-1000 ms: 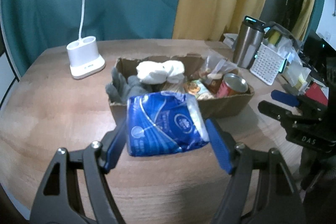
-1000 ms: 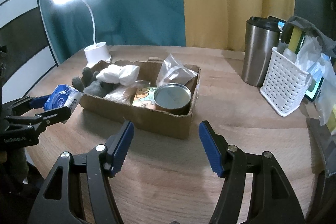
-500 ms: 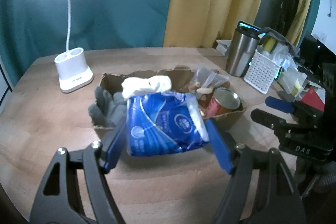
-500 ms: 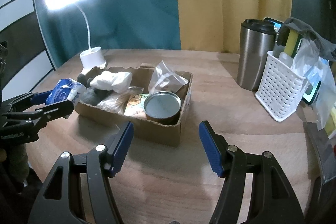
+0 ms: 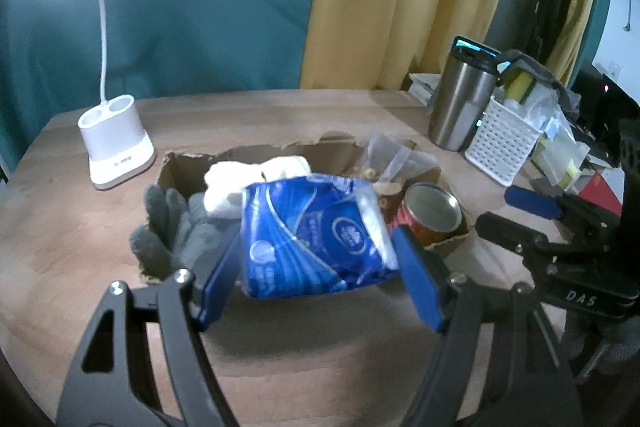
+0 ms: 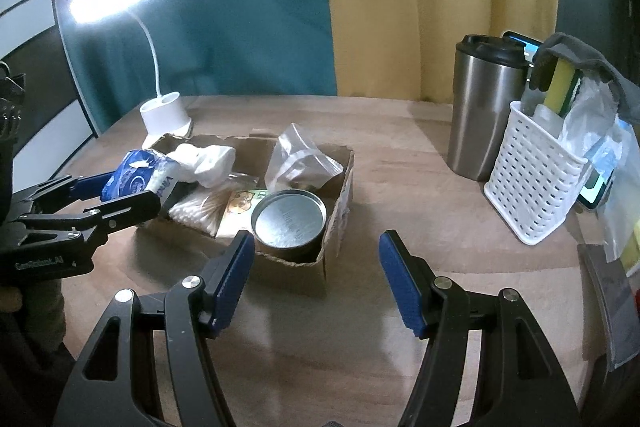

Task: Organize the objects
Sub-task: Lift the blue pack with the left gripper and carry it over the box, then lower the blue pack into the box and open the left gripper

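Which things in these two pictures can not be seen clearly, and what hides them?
- Left wrist view: the blue tissue pack in the left gripper hides the middle of the cardboard box.
- Right wrist view: the left gripper covers the box's left end.
- Both views: print on the pack is too blurred to read.

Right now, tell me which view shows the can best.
The right wrist view: the can sits near and unobstructed in the box, its silver top fully shown. In the left wrist view, the can is partly hidden behind the blue pack held by the left gripper.
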Tool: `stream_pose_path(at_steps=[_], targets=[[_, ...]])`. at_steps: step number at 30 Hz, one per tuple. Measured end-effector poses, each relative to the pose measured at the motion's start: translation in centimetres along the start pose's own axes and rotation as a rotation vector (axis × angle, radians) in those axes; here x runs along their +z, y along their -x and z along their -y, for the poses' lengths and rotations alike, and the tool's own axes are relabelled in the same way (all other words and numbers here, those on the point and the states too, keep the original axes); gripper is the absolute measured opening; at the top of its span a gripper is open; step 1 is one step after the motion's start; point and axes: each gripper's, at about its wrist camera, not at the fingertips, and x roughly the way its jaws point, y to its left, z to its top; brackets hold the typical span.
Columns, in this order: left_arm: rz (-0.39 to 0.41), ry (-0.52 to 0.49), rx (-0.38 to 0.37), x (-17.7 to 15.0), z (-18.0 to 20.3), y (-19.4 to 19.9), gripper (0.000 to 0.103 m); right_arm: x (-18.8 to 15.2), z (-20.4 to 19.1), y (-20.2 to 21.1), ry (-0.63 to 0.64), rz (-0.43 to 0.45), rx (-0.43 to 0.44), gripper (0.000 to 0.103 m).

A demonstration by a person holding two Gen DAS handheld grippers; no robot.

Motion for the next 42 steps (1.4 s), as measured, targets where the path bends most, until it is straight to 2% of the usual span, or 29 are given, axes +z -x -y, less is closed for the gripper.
stream_pose_path(at_steps=[32,40,42], targets=[[-0.125,-0.011,-0.028,0.6,2.0,-6.2,0.076,0.8,2.6,-2.8,-0.035,-0.034,-0.012,0.068],[-0.121,-0.007,-0.033,0.5,1.7,-6.2,0.086,0.8,2.5,-3.0,-0.034,-0.036,-0.012,0.068],[-0.110,-0.007,-0.038,0.4,1.7,-5.8,0.093,0.9,2.4,-3.0,-0.032,-0.034,-0.013,0.068]])
